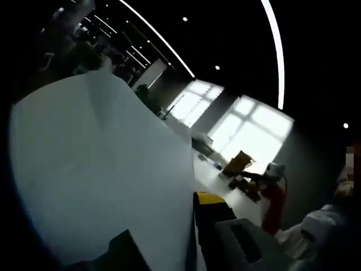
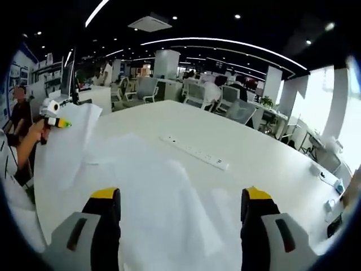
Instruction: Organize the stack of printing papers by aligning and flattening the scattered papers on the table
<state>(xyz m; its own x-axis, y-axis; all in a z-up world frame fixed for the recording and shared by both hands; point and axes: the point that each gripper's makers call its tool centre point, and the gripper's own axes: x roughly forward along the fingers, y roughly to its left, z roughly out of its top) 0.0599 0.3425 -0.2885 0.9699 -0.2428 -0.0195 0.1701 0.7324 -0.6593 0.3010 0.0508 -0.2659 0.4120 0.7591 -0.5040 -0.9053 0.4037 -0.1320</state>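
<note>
Papers (image 2: 163, 197) spread loose on the white desk (image 2: 254, 147), one sheet (image 1: 107, 169) lifted.
Left gripper (image 1: 169, 237) fingers clamp that sheet; right gripper (image 2: 180, 226) fingers stand apart. Next, I think, lay it square on the others.

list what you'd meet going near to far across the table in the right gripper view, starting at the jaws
right gripper, jaws wide apart → loose white papers lying between them → white power strip → far edge of the white table → office chairs

Left gripper view tilted upward, paper (image 1: 107, 169) close; right gripper view faces across table (image 2: 254, 147).
</note>
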